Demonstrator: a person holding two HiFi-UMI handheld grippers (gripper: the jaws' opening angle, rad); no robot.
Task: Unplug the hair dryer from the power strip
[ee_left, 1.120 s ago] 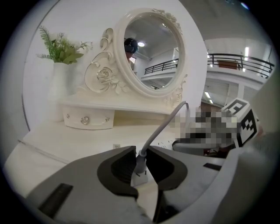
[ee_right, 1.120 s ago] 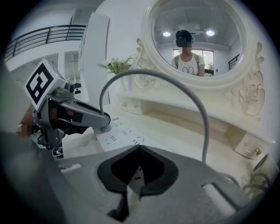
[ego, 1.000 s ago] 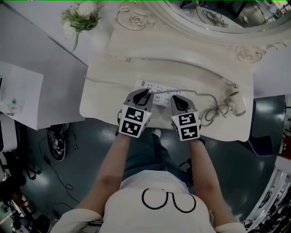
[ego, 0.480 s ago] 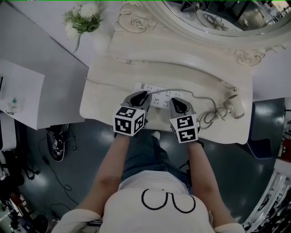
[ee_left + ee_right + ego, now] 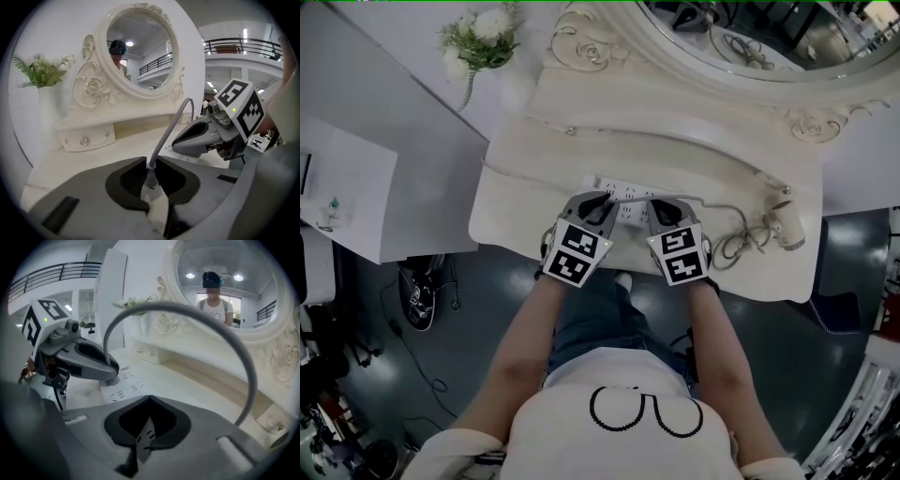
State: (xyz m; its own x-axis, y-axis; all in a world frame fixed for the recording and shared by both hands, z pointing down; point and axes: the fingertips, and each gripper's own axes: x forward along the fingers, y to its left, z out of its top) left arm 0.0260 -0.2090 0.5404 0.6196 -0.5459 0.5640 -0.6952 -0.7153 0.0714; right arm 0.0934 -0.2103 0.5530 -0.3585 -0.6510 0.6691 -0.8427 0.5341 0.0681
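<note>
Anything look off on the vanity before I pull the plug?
Only the cord: it lies bunched in tangled loops beside the hair dryer at the right end of the vanity table, so it may snag. Nothing looks spilled or damaged.

Ivory over the dressing table (image 5: 525, 192) and carved mirror frame (image 5: 581, 42). White on the power strip (image 5: 626, 195), with dark slots. Pale grey for the plug (image 5: 149, 187) and cord (image 5: 171, 126). White-and-green flowers (image 5: 478, 37).

power strip (image 5: 622, 191): white, flat on bench (image 5: 516, 211) centre | plug (image 5: 149, 183): white, at strip's left end, grey cord (image 5: 165, 135) arching up | hair dryer (image 5: 788, 225): white, lying at bench's right end
</note>
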